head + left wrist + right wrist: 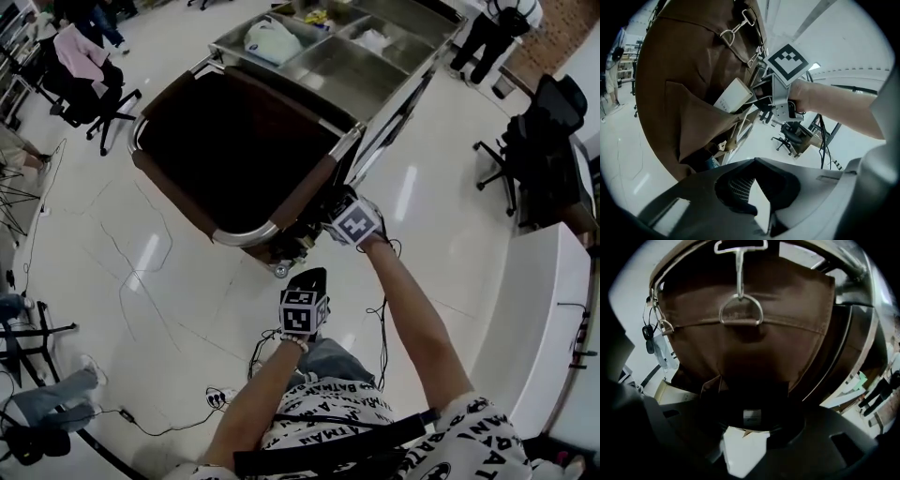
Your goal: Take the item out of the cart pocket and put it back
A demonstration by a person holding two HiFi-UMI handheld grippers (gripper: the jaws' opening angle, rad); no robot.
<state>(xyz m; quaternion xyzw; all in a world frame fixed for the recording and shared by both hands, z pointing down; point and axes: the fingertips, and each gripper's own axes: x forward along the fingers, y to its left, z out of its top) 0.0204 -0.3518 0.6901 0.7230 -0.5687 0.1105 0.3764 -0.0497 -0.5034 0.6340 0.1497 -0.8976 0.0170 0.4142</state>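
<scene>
Brown fabric bag [234, 141] hangs on steel cart [246, 234], centre of head view. Right gripper [759, 100] clamped on upper corner of white box [733, 96]. Box tilted, lower half inside bag's end pocket [693, 131], upper half sticking out. Left gripper [306, 286] at lower centre of frame, apart from cart, jaws closed on nothing. Metal ring with snap hook [740, 310] hangs on bag above pocket.

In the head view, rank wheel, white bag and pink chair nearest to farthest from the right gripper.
From the right gripper:
1. wheel, under the cart's near corner.
2. white bag, in the far tray.
3. pink chair, far upper left.
</scene>
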